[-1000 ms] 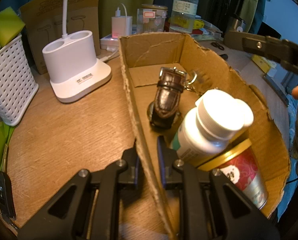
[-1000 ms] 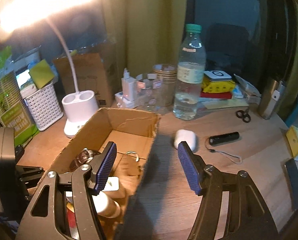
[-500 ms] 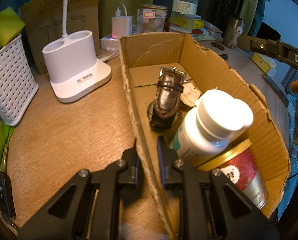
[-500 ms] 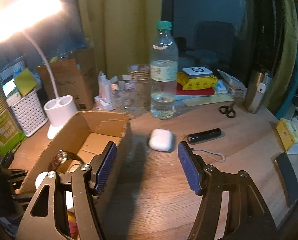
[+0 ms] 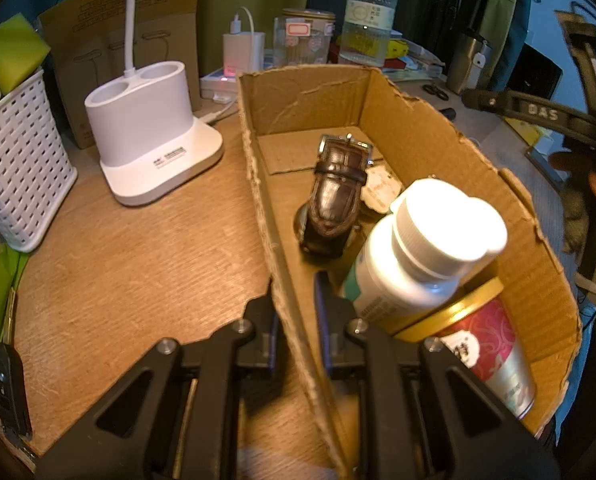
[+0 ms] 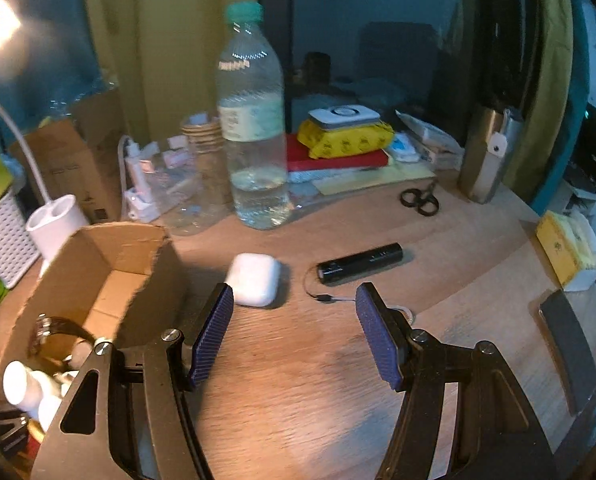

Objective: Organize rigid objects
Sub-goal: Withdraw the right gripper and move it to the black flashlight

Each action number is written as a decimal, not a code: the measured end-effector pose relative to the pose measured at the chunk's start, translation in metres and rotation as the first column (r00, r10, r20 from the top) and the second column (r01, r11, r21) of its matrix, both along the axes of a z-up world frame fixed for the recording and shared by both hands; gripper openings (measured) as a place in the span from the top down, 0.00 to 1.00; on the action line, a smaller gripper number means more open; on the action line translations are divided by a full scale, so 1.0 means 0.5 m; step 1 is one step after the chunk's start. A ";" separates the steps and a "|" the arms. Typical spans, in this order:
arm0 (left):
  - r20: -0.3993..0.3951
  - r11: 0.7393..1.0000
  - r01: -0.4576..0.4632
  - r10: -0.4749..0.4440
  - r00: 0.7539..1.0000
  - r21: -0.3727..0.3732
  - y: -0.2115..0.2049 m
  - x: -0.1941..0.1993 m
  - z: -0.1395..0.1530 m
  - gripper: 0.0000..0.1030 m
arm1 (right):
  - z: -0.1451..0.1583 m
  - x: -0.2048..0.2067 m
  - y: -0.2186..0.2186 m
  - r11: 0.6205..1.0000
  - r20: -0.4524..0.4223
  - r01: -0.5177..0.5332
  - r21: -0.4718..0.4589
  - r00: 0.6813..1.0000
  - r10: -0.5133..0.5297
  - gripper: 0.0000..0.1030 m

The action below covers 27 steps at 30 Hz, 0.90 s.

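Observation:
My left gripper point(image 5: 296, 312) is shut on the near side wall of the cardboard box point(image 5: 270, 240), one finger inside and one outside. Inside the box lie a brown leather watch point(image 5: 335, 196), a white pill bottle point(image 5: 413, 260) and a red can with a gold rim point(image 5: 485, 344). My right gripper point(image 6: 294, 332) stands open above the wooden desk, right of the box point(image 6: 146, 272), with nothing between its pads. Just beyond its fingertips lie a white earbud case point(image 6: 254, 278) and a black cylindrical flashlight point(image 6: 359, 268) with a cord.
A water bottle point(image 6: 254, 128), small scissors point(image 6: 419, 198), a metal flask point(image 6: 487, 156), yellow tissue packs point(image 6: 567, 248) and a dark flat object point(image 6: 569, 344) stand around the desk. A white lamp base point(image 5: 150, 140), a white basket point(image 5: 18, 164) and a car key point(image 5: 6, 388) are left of the box.
My right gripper has swung to the right, away from the box and toward the earbud case and flashlight, still open. The left gripper has stayed clamped on the box wall.

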<state>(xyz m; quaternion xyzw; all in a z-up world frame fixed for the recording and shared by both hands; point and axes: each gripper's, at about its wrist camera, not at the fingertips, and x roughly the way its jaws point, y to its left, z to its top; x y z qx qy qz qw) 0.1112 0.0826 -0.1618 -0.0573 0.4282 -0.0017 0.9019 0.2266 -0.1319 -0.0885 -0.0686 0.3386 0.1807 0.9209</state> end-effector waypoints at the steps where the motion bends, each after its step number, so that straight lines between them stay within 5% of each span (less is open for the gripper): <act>1: 0.000 1.000 0.000 0.000 1.000 0.000 0.000 0.000 0.000 0.84 | -0.005 0.008 -0.002 1.000 -0.007 0.006 -0.005 1.000 -0.007 0.35; 17: 0.000 1.000 0.000 0.000 1.000 0.001 0.000 0.000 0.000 0.84 | -0.058 0.136 -0.021 0.993 -0.140 0.111 0.039 0.985 -0.104 0.35; 27: 0.000 1.000 0.000 0.000 1.000 0.000 0.000 0.000 0.000 0.84 | -0.073 0.196 -0.052 0.964 -0.178 0.264 0.015 0.950 -0.258 0.35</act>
